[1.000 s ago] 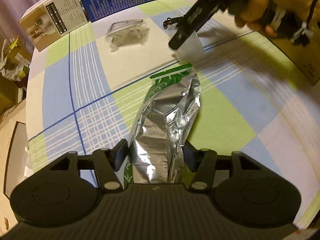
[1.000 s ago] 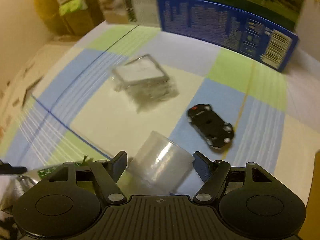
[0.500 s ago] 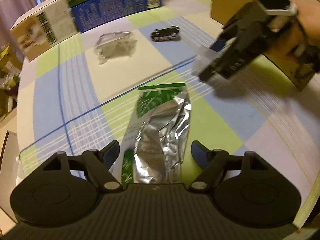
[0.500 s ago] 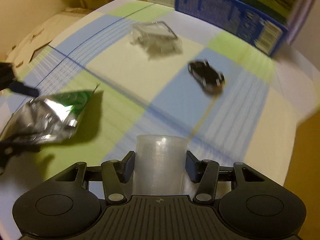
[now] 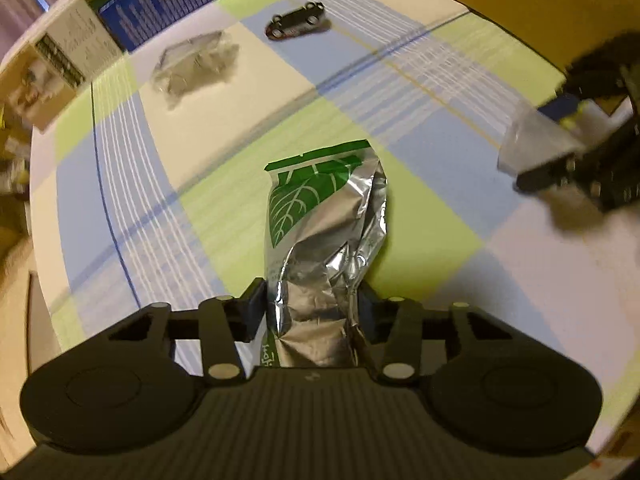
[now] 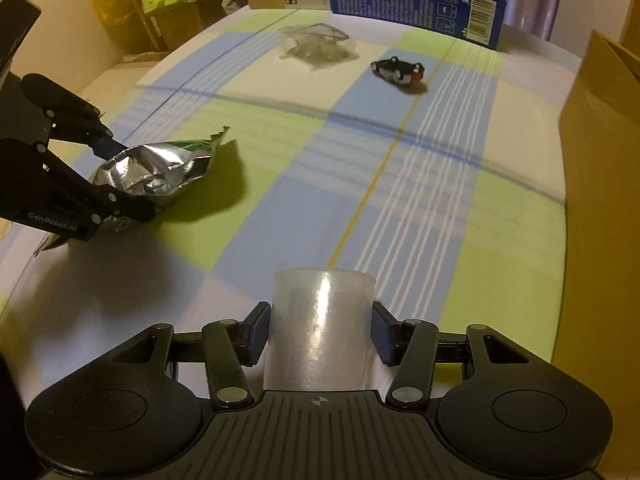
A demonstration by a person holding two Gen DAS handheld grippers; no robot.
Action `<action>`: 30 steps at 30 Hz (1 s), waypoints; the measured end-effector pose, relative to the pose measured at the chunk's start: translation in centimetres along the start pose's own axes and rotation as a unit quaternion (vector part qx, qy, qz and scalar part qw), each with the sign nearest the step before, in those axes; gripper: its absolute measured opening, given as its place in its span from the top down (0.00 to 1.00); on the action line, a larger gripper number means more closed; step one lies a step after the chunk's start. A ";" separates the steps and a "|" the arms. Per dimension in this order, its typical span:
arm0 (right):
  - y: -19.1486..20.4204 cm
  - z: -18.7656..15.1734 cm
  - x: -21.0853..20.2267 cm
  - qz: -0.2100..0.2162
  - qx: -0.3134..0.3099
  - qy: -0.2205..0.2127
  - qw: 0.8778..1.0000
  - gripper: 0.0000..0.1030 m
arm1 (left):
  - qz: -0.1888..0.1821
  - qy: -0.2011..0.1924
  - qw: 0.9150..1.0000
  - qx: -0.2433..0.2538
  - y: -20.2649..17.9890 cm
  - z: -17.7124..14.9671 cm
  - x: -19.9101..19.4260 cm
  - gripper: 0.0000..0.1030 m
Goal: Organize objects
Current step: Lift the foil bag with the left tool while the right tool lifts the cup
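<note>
My left gripper (image 5: 312, 308) is shut on a crumpled silver foil pouch (image 5: 328, 236) with a green leaf print, held above the checked tablecloth; it also shows in the right wrist view (image 6: 152, 172). My right gripper (image 6: 320, 332) is shut on a clear plastic measuring cup (image 6: 320, 332), seen at the right of the left wrist view (image 5: 536, 144). A black toy car (image 6: 398, 71) lies overturned at the far side, also in the left wrist view (image 5: 298, 22). A clear plastic package (image 6: 318, 42) lies beside it, also in the left wrist view (image 5: 196, 64).
A blue box (image 6: 416, 4) and a white carton (image 5: 60, 60) stand along the table's far edge. A brown cardboard box (image 6: 604, 200) stands at the right edge. Stacked cartons (image 6: 168, 4) sit on the floor beyond the table's left side.
My left gripper opened half a second ago and has closed on the pouch again. My right gripper carried the cup back and rightward, away from the car.
</note>
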State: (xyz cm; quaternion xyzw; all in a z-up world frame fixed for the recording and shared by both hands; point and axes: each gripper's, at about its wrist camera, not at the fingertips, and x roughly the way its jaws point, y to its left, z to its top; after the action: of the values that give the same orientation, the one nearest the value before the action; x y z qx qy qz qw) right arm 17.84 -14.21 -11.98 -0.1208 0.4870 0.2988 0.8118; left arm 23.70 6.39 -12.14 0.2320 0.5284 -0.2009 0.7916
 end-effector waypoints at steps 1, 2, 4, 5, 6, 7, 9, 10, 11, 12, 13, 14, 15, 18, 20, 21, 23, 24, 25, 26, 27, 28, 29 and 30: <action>0.3 -0.6 -0.2 -0.005 -0.005 -0.004 1.000 0.52 | -0.005 0.003 1.000 -0.009 -0.7 -0.3 -0.4 0.61; 0.6 -1.3 -0.5 -0.014 -0.009 -0.010 1.000 0.52 | -0.009 0.005 1.000 -0.016 -1.7 -0.8 -0.7 0.61; 1.0 -2.6 -0.9 -0.033 -0.011 -0.029 0.999 0.51 | -0.010 0.004 0.999 -0.030 -3.4 -1.6 -1.3 0.60; 1.2 -3.2 -1.0 -0.041 -0.012 -0.036 0.998 0.49 | -0.013 0.001 0.999 -0.044 -4.1 -2.0 -1.6 0.60; 1.3 -3.6 -1.2 -0.046 -0.006 -0.042 0.998 0.47 | -0.015 -0.001 0.998 -0.056 -4.6 -2.2 -1.7 0.57; 1.3 -3.8 -1.3 -0.048 0.002 -0.043 0.998 0.46 | -0.018 -0.003 0.998 -0.068 -5.1 -2.4 -1.8 0.55; 1.4 -4.2 -1.5 -0.048 0.015 -0.051 0.997 0.45 | -0.022 -0.005 0.997 -0.079 -5.9 -2.7 -1.9 0.44; 1.3 -4.2 -1.5 -0.050 0.018 -0.055 0.997 0.45 | -0.018 -0.005 0.997 -0.078 -6.2 -2.8 -1.8 0.43; 1.2 -4.2 -1.6 -0.052 0.025 -0.057 0.997 0.45 | -0.013 -0.006 0.997 -0.076 -6.4 -2.8 -1.8 0.42; 1.1 -4.2 -1.6 -0.048 0.033 -0.058 0.997 0.45 | -0.013 -0.005 0.997 -0.076 -6.4 -2.8 -1.8 0.42; 0.9 -4.1 -1.6 -0.044 0.040 -0.059 0.996 0.45 | -0.015 -0.004 0.997 -0.077 -6.4 -2.7 -1.7 0.41; 0.9 -4.0 -1.6 -0.044 0.044 -0.058 0.996 0.45 | -0.018 -0.001 0.997 -0.077 -6.2 -2.6 -1.6 0.40; 0.9 -4.0 -1.6 -0.046 0.045 -0.058 0.996 0.45 | -0.020 0.001 0.997 -0.078 -6.0 -2.4 -1.5 0.39; 1.4 -4.1 -1.4 -0.056 0.035 -0.062 0.996 0.45 | -0.030 0.007 0.996 -0.078 -5.5 -2.2 -1.0 0.36; 1.5 -4.3 -1.4 -0.059 0.036 -0.067 0.995 0.49 | -0.038 0.014 0.996 -0.078 -5.3 -2.1 -0.5 0.33; 1.5 -4.4 -1.5 -0.061 0.039 -0.069 0.995 0.52 | -0.039 0.018 0.996 -0.076 -5.3 -2.1 -0.3 0.32; 1.3 -4.3 -1.5 -0.059 0.043 -0.070 0.995 0.52 | -0.044 0.022 0.996 -0.080 -5.1 -2.0 -0.3 0.36; 1.3 -4.3 -1.5 -0.059 0.045 -0.070 0.995 0.52 | -0.044 0.023 0.996 -0.080 -5.1 -2.0 -0.3 0.39; 1.3 -4.3 -1.5 -0.059 0.044 -0.070 0.995 0.52 | -0.044 0.023 0.995 -0.082 -5.0 -2.0 -0.4 0.42; 1.3 -4.4 -1.5 -0.060 0.042 -0.071 0.995 0.52 | -0.041 0.023 0.995 -0.085 -5.0 -2.0 -0.5 0.51; 1.3 -4.4 -1.5 -0.060 0.042 -0.072 0.995 0.52 | -0.038 0.022 0.995 -0.088 -4.9 -2.0 -0.6 0.57; 1.2 -4.4 -1.5 -0.059 0.043 -0.073 0.995 0.52 | -0.037 0.022 0.994 -0.097 -4.8 -2.0 -0.7 0.58; 1.2 -4.5 -1.6 -0.060 0.045 -0.073 0.994 0.53 | -0.037 0.021 0.993 -0.110 -4.6 -2.0 -0.8 0.59; 1.2 -4.5 -1.6 -0.061 0.048 -0.073 0.994 0.53 | -0.036 0.020 0.992 -0.117 -4.6 -2.0 -0.8 0.61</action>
State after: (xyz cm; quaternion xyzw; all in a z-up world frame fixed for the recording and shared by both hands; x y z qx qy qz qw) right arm 13.36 -16.04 -12.71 -0.0891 0.4322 0.2333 0.8665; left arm 19.30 3.92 -12.77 0.1225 0.5720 -0.1610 0.7949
